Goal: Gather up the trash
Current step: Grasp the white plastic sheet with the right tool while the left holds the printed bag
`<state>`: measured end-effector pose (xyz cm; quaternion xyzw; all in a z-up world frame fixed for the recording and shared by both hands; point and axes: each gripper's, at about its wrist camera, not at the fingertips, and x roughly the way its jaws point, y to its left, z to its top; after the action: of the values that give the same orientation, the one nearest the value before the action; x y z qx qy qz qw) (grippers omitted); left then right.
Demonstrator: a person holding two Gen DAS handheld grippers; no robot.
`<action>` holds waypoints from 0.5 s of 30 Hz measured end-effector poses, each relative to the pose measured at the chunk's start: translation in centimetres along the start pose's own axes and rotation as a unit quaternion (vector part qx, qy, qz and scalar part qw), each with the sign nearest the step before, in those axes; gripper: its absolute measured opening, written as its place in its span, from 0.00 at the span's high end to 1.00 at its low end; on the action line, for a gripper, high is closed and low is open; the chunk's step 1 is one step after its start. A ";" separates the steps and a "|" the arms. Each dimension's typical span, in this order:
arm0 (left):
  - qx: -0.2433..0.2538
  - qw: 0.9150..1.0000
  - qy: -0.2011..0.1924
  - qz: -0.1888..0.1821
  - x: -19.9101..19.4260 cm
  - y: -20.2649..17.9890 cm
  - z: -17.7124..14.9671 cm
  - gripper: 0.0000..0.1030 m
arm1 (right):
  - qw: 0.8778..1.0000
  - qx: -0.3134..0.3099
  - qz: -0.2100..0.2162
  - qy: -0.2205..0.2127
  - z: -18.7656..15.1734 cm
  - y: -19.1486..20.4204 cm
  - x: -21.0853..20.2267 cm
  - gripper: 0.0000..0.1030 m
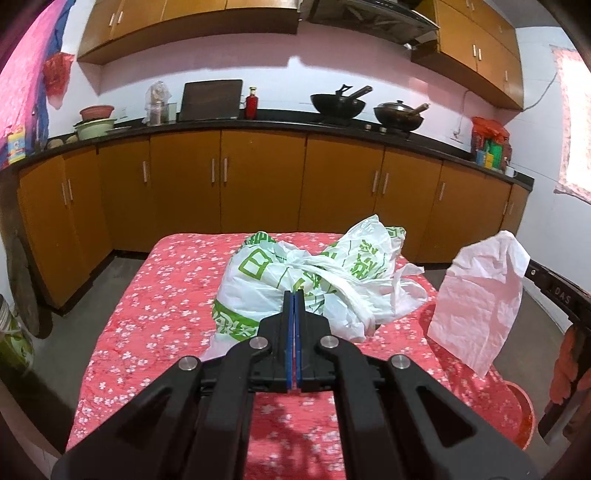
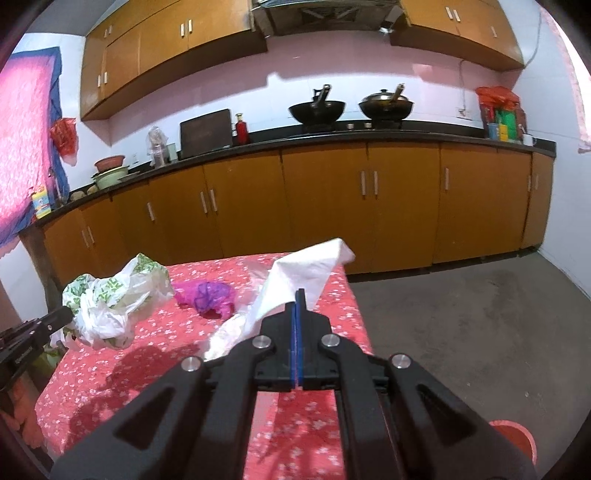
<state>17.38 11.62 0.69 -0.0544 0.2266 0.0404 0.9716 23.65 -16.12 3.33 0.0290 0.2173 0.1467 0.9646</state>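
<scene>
The left gripper was clamped on the green-printed white plastic bag, which lay bunched on the left part of the worktop's red flowered cloth. A crumpled purple bag lay just beside it, near the middle. To the right, the right gripper pinched a white tissue, lifted clear of the cloth.

A long row of brown cupboards with a black top runs across the middle, more brown cupboards hang along the top, the wall looks pink-white, and the grey floor fills the lower right.
</scene>
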 end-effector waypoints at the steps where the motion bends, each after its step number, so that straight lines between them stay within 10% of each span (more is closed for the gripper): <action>1: 0.002 1.000 0.000 -0.003 0.0 -0.3 0.0 1.00 | 1.000 0.003 -0.004 -0.001 -0.1 -0.3 -0.2 0.98; 15: 0.038 0.997 0.008 -0.063 0.6 -7.7 -0.5 1.00 | 0.996 0.060 -0.062 -0.013 -0.9 -8.3 -3.2 0.98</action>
<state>18.45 3.99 0.67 -0.0318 0.2316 -0.0305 0.9718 22.74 -25.02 2.84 0.0747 0.2147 0.0727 0.9711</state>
